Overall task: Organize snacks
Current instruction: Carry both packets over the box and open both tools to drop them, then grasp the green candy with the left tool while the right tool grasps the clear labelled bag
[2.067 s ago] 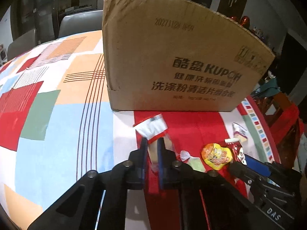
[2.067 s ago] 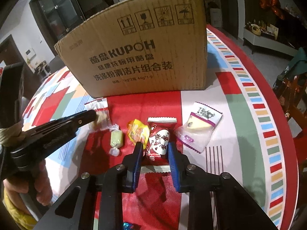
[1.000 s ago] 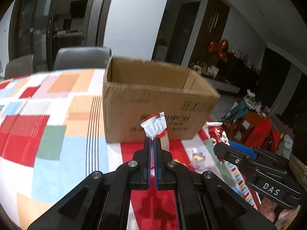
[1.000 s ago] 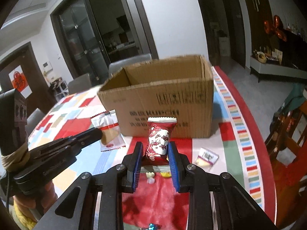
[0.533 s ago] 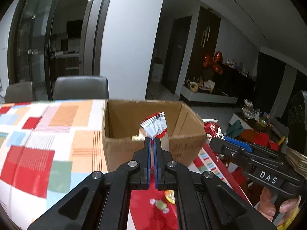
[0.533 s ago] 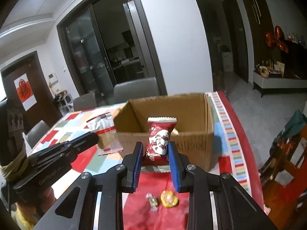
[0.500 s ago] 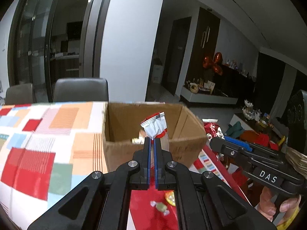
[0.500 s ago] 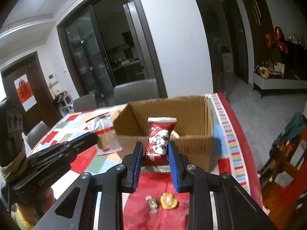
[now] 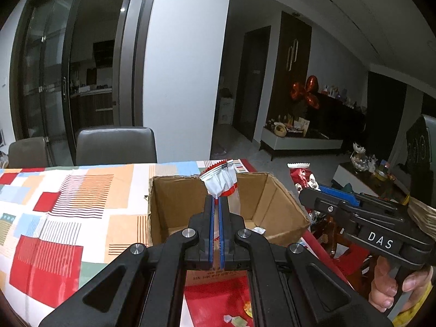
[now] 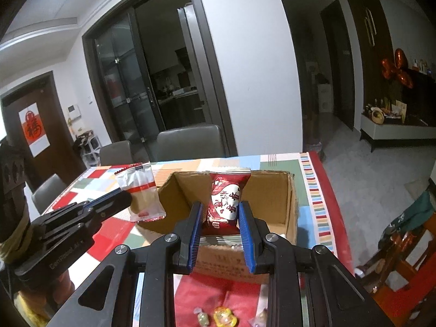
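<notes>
The cardboard box (image 9: 226,207) stands open on the patterned tablecloth (image 9: 68,204), and it lies forward and below both of your tools; its long side seems to run from left to right across both views, though the fisheye bends it. Your left gripper (image 9: 216,207) is closed tight on the lower part of the clear biscuit packet (image 9: 222,185), which stands upright with its crimped end on top, and in the left wrist view it sits in front of the box opening. Your right gripper (image 10: 220,212) is closed on the red snack packet (image 10: 226,199), also upright, in line with the middle of the opening. In the right wrist view the clear packet is seen at the left near corner of the box, so I judge the right tool is more central over the opening. Both packets are not yet released, so each needs only a short push forward and down. Small wrapped candies (image 10: 218,317) lie on the cloth before the box.
</notes>
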{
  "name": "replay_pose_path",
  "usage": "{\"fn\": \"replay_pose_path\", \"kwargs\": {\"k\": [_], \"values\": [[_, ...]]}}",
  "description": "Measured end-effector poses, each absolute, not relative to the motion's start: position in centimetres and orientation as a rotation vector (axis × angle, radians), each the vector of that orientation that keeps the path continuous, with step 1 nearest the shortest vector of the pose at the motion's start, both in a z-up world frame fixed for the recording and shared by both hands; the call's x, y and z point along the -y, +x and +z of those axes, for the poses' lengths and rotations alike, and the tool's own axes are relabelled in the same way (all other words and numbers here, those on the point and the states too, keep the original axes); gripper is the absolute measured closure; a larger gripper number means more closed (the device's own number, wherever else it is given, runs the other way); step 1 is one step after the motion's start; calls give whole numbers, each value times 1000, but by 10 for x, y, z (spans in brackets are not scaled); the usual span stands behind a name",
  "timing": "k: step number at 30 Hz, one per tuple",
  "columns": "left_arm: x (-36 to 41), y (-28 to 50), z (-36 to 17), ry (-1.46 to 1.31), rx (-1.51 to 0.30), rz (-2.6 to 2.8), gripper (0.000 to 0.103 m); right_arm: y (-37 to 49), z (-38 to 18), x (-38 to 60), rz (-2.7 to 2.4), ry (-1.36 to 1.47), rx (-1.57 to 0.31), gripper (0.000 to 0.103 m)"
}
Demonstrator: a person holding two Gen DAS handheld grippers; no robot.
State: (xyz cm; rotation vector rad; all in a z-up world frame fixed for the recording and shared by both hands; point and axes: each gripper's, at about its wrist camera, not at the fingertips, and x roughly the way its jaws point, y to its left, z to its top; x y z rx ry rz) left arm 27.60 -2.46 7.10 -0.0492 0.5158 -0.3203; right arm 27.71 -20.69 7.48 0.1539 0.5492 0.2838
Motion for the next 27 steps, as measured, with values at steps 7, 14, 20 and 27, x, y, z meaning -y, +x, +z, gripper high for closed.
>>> {"fn": "replay_pose_path", "kwargs": {"k": [7,14,20,27], "values": [[30,305,63,-33,-544,-290,98,301,70,205,273,140,-562,75],[31,321,54,-30,-556,-238,56,311,61,207,239,156,-564,51],[30,301,51,-17,-536,-241,57,294,57,213,209,141,-544,51],[34,259,46,-8,-525,-272,57,258,50,217,204,146,-521,51]]}}
